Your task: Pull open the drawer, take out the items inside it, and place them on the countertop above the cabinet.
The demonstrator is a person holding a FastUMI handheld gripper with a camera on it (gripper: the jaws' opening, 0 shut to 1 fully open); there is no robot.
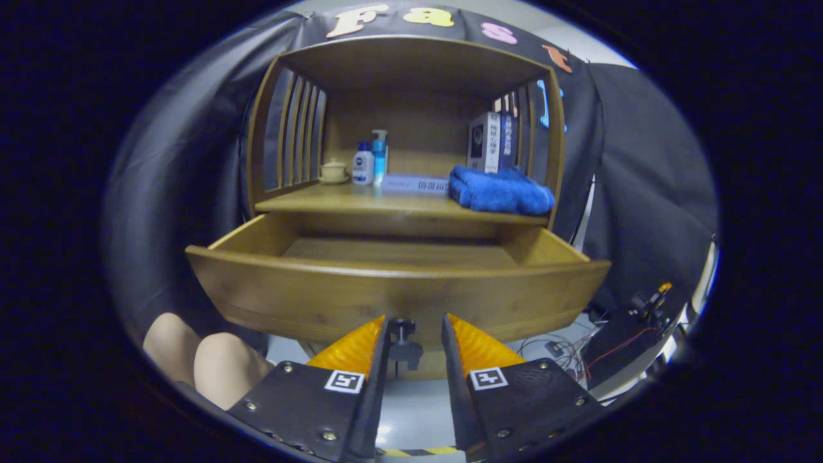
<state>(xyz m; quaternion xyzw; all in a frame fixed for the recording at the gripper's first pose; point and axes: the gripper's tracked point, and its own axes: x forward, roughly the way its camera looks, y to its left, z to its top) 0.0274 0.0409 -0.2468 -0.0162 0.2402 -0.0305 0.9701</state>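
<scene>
Blue towel (501,190) (countertop (360,201)); fingers (350,350) astride knob (403,341)

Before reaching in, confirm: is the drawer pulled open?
Yes, the drawer stands out from under the countertop, its inside in view, with its knob between the open gripper jaws.

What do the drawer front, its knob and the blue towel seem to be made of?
Drawer front: likely bamboo or wood, smooth varnish, with visible grain.
Knob: dark, probably metal; it sits between the open gripper's fingers, untouched.
Blue towel: soft, fluffy fabric, folded.
</scene>
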